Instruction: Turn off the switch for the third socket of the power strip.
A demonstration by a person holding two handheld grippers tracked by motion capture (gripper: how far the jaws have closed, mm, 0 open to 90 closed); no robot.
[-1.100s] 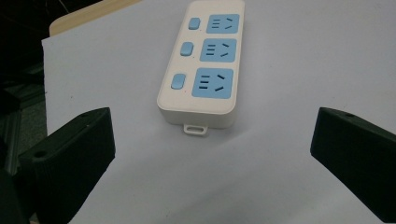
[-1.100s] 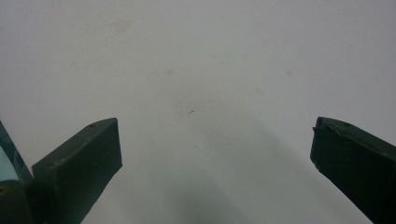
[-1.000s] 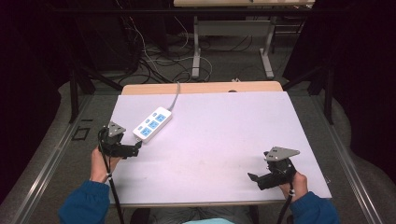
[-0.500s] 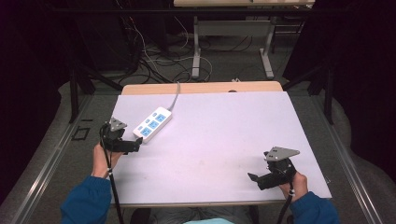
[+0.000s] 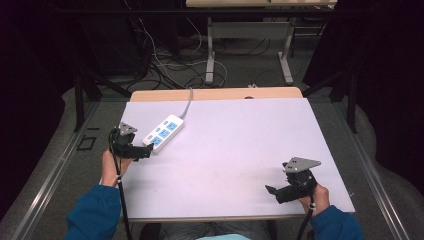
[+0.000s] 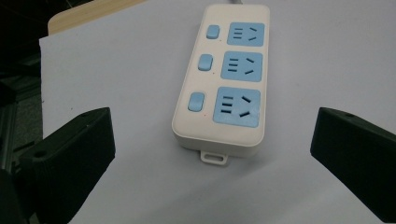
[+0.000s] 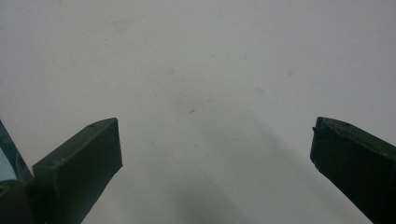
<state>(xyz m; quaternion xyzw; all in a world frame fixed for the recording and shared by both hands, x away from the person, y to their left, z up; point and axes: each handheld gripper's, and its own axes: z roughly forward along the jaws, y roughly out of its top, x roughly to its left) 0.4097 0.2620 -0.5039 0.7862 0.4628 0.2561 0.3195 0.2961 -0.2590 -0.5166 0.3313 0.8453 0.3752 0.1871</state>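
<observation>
A: Where's the power strip (image 5: 164, 133)?
B: Near the bench's (image 5: 240, 150) far left corner, lying flat, cord running off the far edge.
A: And the left tongs (image 6: 212, 154)?
B: Spread wide, just short of its near end.
A: The right tongs (image 7: 215, 158)?
B: Released too, near the right front corner.
</observation>
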